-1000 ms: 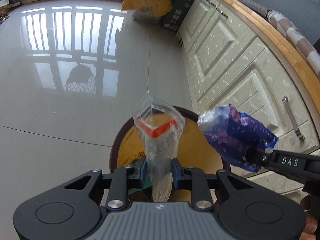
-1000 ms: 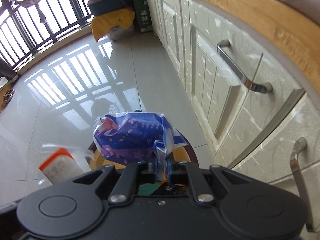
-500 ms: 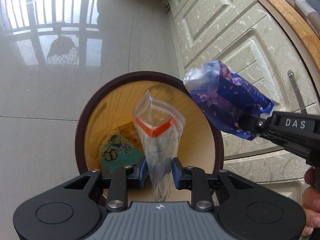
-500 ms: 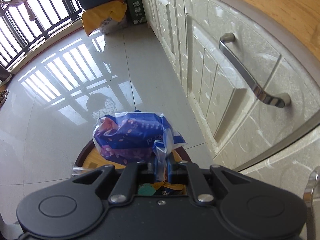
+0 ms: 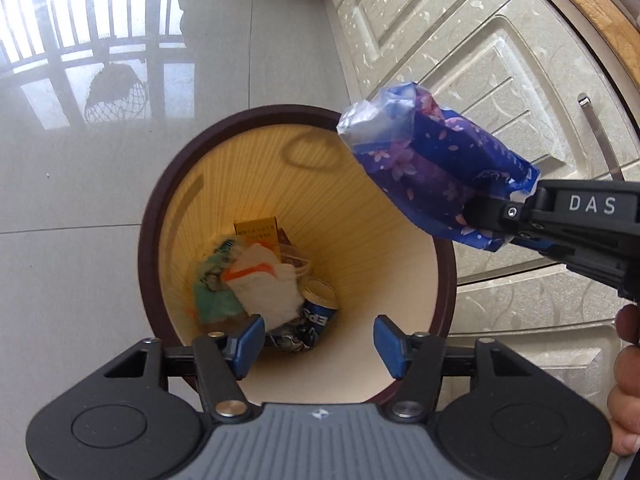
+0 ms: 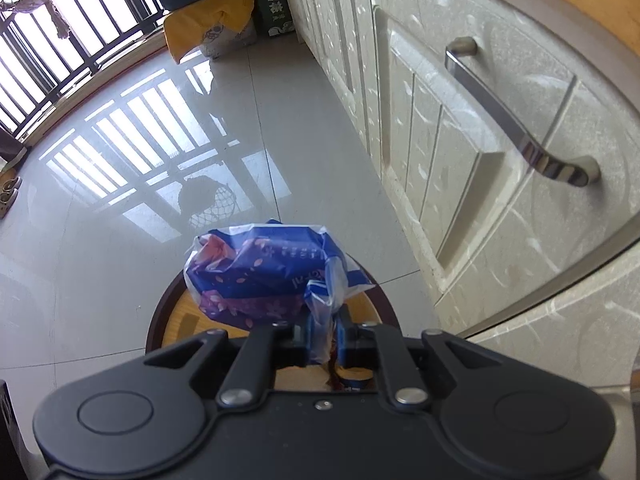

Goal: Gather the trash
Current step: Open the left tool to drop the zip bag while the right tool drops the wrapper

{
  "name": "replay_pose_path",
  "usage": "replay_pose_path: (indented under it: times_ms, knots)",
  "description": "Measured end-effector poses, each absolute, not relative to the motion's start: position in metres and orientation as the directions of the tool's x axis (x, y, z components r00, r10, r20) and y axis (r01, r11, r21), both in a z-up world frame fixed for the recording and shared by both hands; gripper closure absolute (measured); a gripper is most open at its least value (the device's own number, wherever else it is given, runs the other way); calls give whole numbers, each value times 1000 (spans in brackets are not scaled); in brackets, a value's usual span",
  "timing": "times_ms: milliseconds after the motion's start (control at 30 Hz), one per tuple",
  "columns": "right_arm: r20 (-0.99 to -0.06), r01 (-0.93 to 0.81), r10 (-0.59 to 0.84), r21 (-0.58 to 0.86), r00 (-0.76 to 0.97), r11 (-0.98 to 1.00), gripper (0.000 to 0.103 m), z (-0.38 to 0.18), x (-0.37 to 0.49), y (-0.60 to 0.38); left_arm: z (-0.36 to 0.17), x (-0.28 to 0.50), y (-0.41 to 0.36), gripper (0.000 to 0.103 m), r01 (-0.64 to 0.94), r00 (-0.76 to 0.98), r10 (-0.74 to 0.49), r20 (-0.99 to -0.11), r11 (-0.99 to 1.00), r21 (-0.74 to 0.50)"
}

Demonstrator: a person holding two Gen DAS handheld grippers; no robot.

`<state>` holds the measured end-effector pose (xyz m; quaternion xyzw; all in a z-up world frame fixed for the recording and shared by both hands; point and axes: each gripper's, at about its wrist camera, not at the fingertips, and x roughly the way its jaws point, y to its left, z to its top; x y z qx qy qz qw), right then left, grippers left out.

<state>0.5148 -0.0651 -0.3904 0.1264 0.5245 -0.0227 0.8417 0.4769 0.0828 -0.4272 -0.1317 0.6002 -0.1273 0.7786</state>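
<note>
the left gripper (image 5: 319, 343) sits at the bottom centre of its own view with its blue-padded jaws spread wide and nothing between them, poised above the mouth of a round trash bin (image 5: 160, 200) with a dark brown rim and a ribbed yellow inner wall. at the bottom of the bin lies a heap of rubbish: a clear bag with an orange strip (image 5: 262, 284), blurred so its outline is hard to fix, a green wrapper (image 5: 214, 296) to its left, a yellow carton (image 5: 256, 230) above it and a blue can (image 5: 318, 312) to its right. the right gripper (image 5: 486, 216) reaches in from the right edge of that frame, pinched tight on a crumpled blue and purple flowered plastic bag (image 5: 424, 168), which hangs over the upper right rim of the bin. in the right wrist view the same bag (image 6: 264, 272) fills the centre, a twist of it clamped between the closed jaws, with the bin's rim (image 6: 160, 312) just below and behind. cream cabinet doors with a metal handle (image 6: 516, 128) run along the right, and glossy floor tiles (image 6: 120, 240) fill the left.
</note>
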Motion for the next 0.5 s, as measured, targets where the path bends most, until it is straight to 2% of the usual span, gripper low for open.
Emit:
replay_pose_path:
  times_ms: [33, 133, 167, 200, 500]
  knots:
    - [-889, 171, 100, 194, 447, 966, 85, -391, 515, -65, -426, 477, 84, 40, 45, 252, -350, -902, 936, -350]
    - [-876, 180, 113, 220, 469, 959, 58, -393, 513, -63, -420, 476, 83, 32, 65, 269, -330, -905, 944, -324]
    - [-872, 186, 115, 227, 475, 956, 44, -393, 513, -63, -419, 476, 83, 31, 73, 275, -325, -905, 945, -317]
    - [-872, 191, 110, 224, 477, 956, 41, -393, 512, -63, -417, 476, 83, 30, 81, 280, -321, -905, 947, -311]
    - [-900, 163, 65, 149, 430, 975, 38, -399, 511, -58, -412, 475, 85, 19, 85, 292, -305, -906, 952, -293]
